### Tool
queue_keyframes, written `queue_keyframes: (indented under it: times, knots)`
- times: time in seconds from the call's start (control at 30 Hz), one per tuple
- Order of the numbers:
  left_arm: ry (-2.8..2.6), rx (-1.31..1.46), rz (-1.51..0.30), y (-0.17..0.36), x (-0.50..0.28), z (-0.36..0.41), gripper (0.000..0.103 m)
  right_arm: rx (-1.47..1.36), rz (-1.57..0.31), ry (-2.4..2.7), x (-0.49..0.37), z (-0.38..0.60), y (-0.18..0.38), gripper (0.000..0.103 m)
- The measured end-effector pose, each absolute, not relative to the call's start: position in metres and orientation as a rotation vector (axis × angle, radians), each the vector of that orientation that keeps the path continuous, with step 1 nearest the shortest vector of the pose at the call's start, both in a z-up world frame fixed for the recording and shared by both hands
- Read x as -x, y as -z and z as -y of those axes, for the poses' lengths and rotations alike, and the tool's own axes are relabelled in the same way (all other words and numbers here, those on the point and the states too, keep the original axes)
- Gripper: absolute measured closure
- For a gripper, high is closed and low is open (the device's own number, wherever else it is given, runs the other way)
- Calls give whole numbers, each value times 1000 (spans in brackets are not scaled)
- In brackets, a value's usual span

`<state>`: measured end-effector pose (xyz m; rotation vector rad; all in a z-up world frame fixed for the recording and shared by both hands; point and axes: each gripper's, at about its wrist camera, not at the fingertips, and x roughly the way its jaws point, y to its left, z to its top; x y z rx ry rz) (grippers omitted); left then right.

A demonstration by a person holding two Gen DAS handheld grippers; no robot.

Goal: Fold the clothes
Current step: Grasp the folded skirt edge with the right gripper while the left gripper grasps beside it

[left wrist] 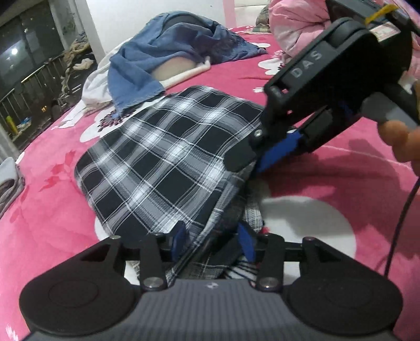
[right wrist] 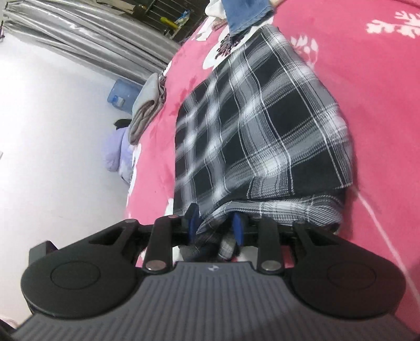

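Tongs [left wrist: 212, 242] on the left are sitting half-open around the near edge of the plaid shirt [left wrist: 162, 162] lying folded on the pink bed [left wrist: 52, 209], while the right tongs [right wrist: 215, 223] are pinching its side hem narrowly.

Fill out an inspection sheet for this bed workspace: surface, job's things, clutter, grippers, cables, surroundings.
Surface: pink floral bedspread, soft.
Job's things: plaid garment, partly folded, layered edges facing the grippers.
Clutter: blue garment heaped beyond the plaid; folded grey cloth at the bed's edge; pink bundle far back.
Grippers: left gripper astride the plaid's near edge, pads not visibly pressing; right gripper has plaid layers between its fingers, grip unclear.
Cables: dark cable hanging at the right.
Surroundings: grey curtains, water jug on the floor.
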<state>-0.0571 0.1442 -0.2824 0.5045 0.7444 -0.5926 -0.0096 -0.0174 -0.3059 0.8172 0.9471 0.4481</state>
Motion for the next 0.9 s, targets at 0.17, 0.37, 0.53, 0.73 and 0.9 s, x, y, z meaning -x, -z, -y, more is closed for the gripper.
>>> queue_keyframes:
  times: [0.17, 0.37, 0.53, 0.73, 0.9]
  knots:
    - [579, -448, -760, 278, 42, -144, 59, -844, -928, -460, 5, 18, 305, 76]
    - [604, -313, -827, 271, 22, -157, 60, -880, -900, -477, 4, 21, 303, 76]
    - [578, -315, -834, 272, 17, -161, 59, -950, -895, -485, 3, 27, 307, 76]
    - [528, -283, -796, 270, 9, -159, 94, -942, -863, -508, 6, 29, 302, 76]
    - [531, -223, -758, 260, 4, -172, 96, -759, -836, -539, 19, 26, 284, 76]
